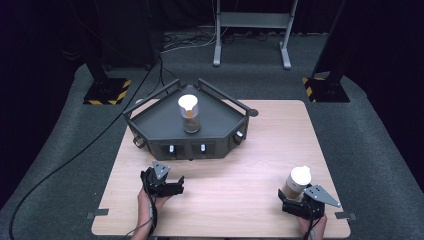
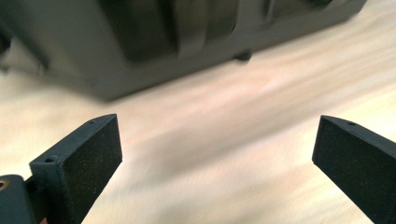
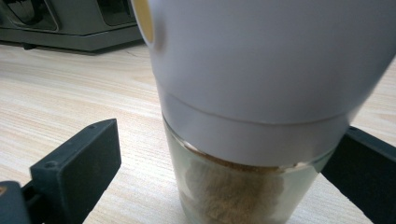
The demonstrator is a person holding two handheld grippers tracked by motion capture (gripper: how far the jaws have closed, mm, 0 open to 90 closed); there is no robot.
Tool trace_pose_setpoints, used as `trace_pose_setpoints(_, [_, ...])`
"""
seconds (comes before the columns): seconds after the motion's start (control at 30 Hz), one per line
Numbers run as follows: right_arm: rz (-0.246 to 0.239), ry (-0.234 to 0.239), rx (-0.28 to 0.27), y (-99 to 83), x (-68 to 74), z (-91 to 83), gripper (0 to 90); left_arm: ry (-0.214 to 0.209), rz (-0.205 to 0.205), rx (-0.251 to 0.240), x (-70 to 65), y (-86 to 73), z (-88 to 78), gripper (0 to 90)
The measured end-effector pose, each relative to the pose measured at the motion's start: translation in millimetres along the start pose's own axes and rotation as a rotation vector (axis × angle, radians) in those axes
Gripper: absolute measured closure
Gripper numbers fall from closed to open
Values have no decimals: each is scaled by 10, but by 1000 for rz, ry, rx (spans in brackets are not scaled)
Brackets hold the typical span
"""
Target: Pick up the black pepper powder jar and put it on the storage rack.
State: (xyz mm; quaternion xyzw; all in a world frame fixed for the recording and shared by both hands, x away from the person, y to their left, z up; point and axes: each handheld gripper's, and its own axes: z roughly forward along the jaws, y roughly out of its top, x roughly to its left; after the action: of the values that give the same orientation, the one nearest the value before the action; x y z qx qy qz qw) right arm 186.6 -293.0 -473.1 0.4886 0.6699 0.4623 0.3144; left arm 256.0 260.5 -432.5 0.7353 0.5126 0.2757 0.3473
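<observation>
On the high view, the left gripper [image 1: 172, 186] sits low over the table [image 1: 235, 190], just in front of the dark tray [image 1: 150, 122]. Its jaws stand wide apart with nothing between them. The left gripper view bears this out: bare blurred wood lies between the two black pads [image 2: 88, 158], and the tray's front wall [image 2: 140, 70] with one small foot [image 2: 243, 56] fills the top. That close view does not reach the tray's inside.

The high view does. A jar [image 1: 190, 114] with a white lid stands upright in the middle of the tray, well apart from both grippers.

Farther right, near the table's front right corner, a second jar [image 1: 298, 182] with a white lid and brown powder stands just ahead of the right gripper [image 1: 292, 200]. In the right gripper view this second jar [image 3: 252, 140] stands between the jaws. The left pad [image 3: 79, 158] is clear of the glass, with wood showing in the gap. The right pad [image 3: 364, 168] lies close against the jar's side, but whether it touches cannot be told. So the right gripper is open around the jar, not clamping it. The powder shows plainly through the glass here.
</observation>
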Motion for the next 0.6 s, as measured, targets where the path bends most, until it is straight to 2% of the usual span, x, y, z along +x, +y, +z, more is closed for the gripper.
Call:
trace_pose_setpoints(0.23, [1, -3, 0, 1, 4, 0, 0, 12, -38, 18, 62, -140, -13, 17])
trace_pose_setpoints(0.6, [1, -6, 2, 3, 11, 2, 0, 24, -44, 45, 50, -132, 22, 16])
